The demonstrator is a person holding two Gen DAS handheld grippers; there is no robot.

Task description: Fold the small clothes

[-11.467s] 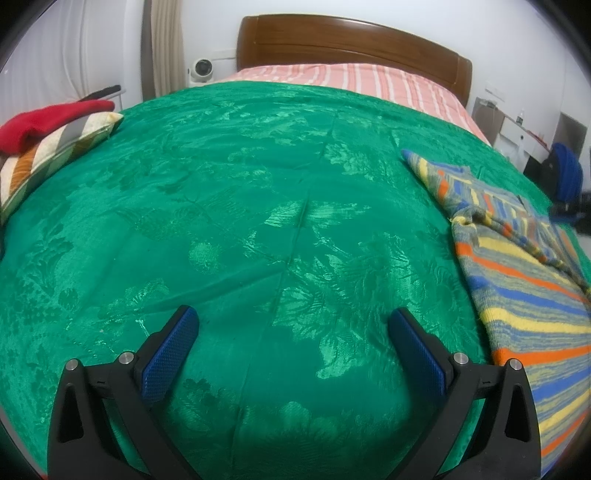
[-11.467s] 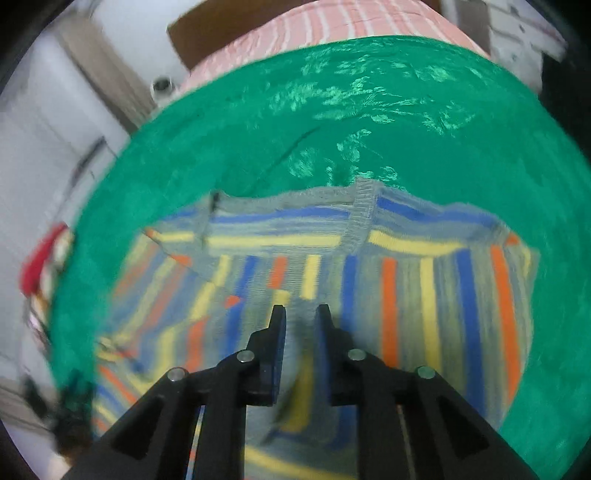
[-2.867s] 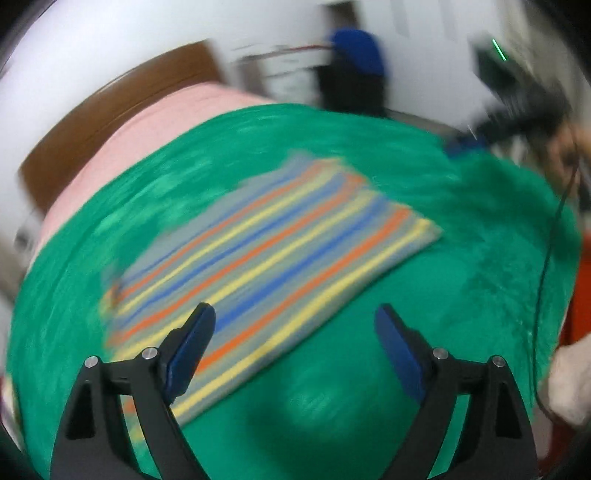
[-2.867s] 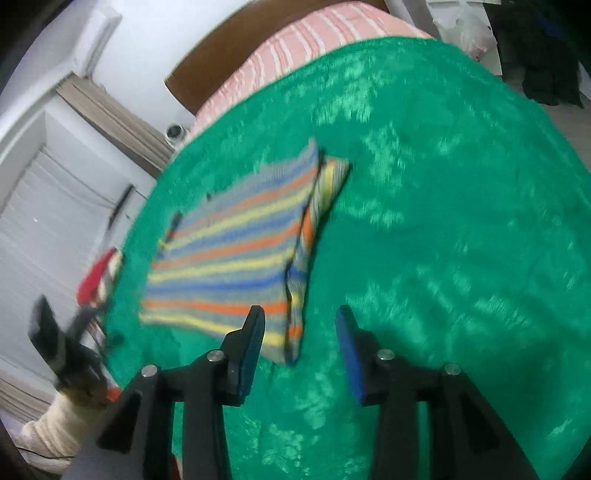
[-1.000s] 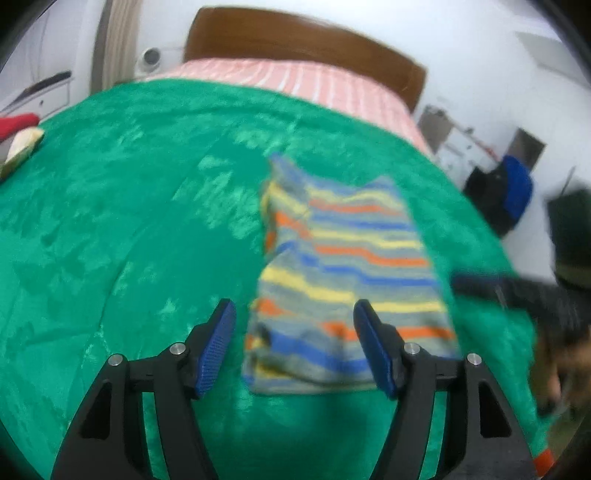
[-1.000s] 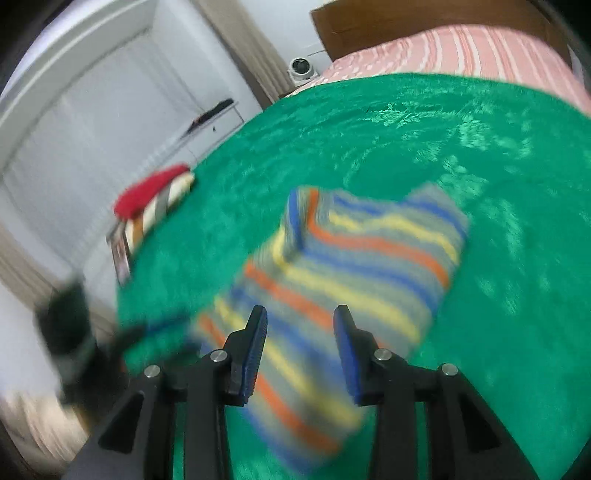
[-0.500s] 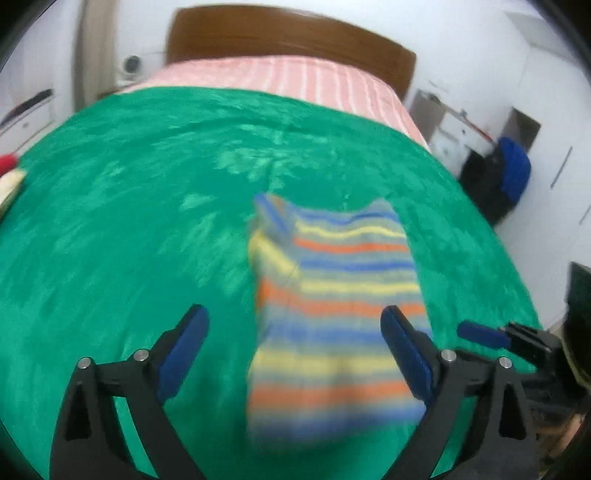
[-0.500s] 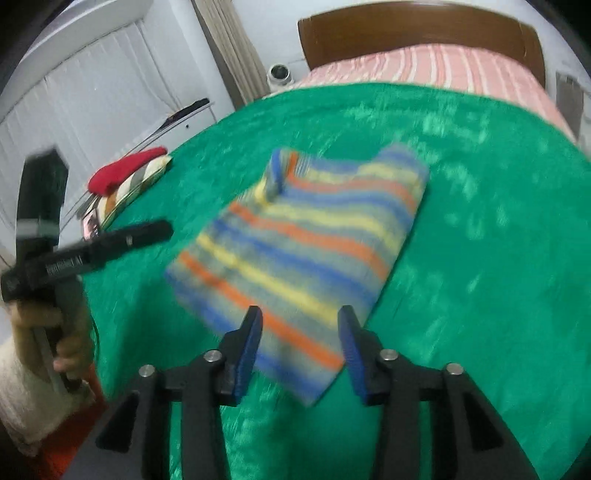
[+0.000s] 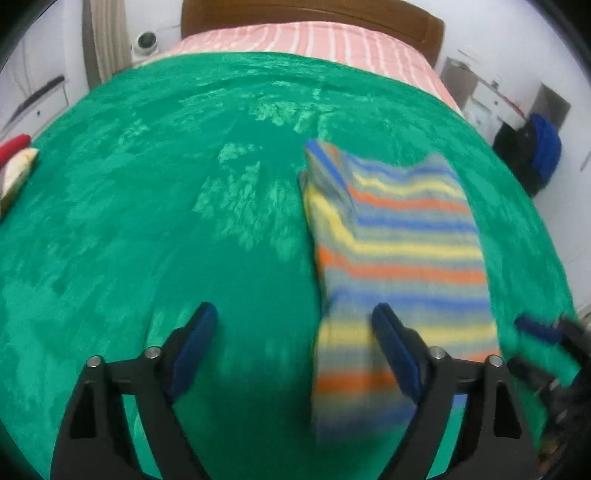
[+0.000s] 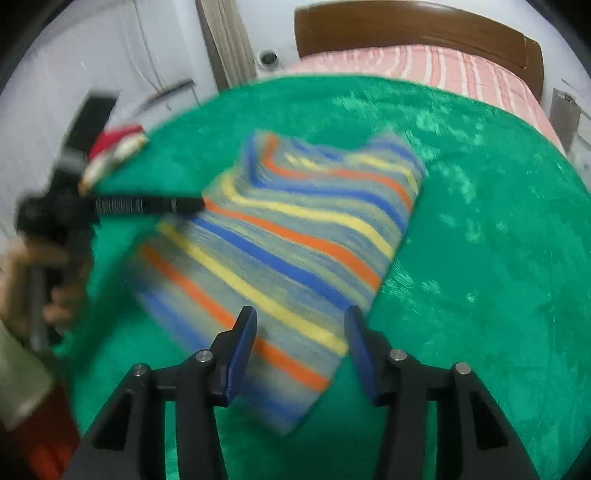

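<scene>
A: On the left, the left tool (image 9: 291, 343) stands wide, its jaws just eased in a touch, nothing between them; the striped garment (image 9: 399, 251) lies partly folded on the green bedspread (image 9: 147, 221).

B: The right tool (image 10: 301, 345), half open and just widening, hovers empty above its near corner. I'd pinch both near corners evenly, then fold away.

Bedroom: curved dark wooden headboard (image 9: 310, 16) far ahead; white walls (image 10: 110, 66); beige curtain (image 9: 105, 40) ahead-left.

A grey garment (image 9: 399, 236) striped blue, yellow and orange lies on a patterned green bedspread (image 9: 147, 221).
</scene>
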